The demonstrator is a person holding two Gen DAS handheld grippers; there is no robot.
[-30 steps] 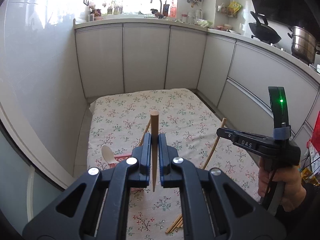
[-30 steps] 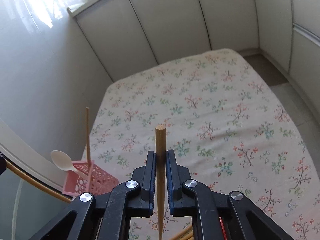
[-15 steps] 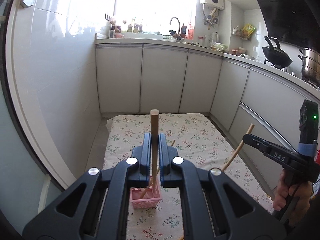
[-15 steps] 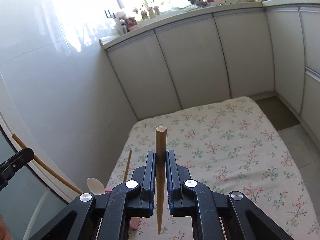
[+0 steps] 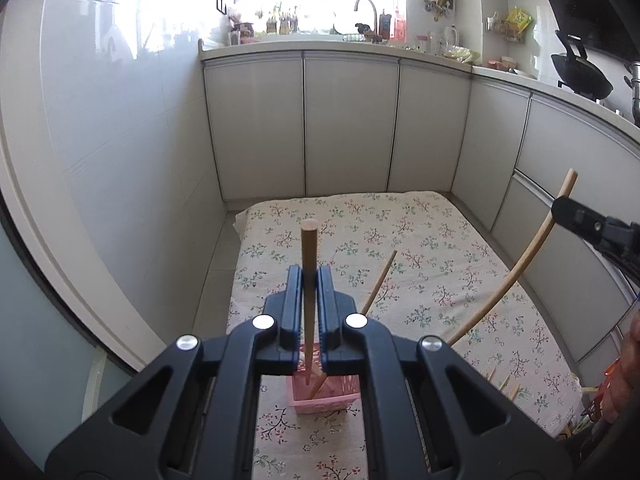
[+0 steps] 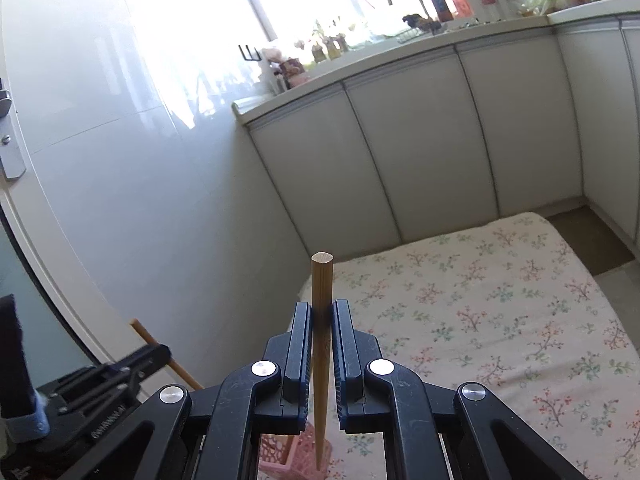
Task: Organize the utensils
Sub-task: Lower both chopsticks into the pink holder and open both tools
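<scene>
From the left wrist camera, the left gripper (image 5: 309, 280) has its jaws pinched tight on a wooden chopstick (image 5: 308, 280) that stands nearly upright between the blue pads, its flat upper end above the fingertips and its thin lower tip hanging over the opening of a small pink basket (image 5: 326, 402). The basket sits on a floral tablecloth (image 5: 424, 264) near the table's near-left part, and a second chopstick (image 5: 374, 292) already leans in it, slanting up to the right. At the right edge the right gripper (image 5: 560, 210) reaches in, clamped on another long chopstick (image 5: 516, 272) that looks bowed by the lens and runs down toward the table. A few more stick ends (image 5: 505, 385) lie on the cloth at lower right. White cabinets (image 5: 348, 120) stand beyond the table, and a wok (image 5: 582, 76) rests on the counter at far right. From the right wrist camera, the right gripper (image 6: 321, 316) is closed hard on its chopstick (image 6: 321, 320), held close to vertical, cut end up, the lower tip hanging over or just beside the pink basket (image 6: 280, 452) glimpsed under the fingers; which, I cannot tell. At lower left the left gripper (image 6: 164, 352) shows, blurred, gripping its own chopstick (image 6: 140, 330), which pokes up above it. The floral tablecloth (image 6: 500, 300) spreads to the right.
</scene>
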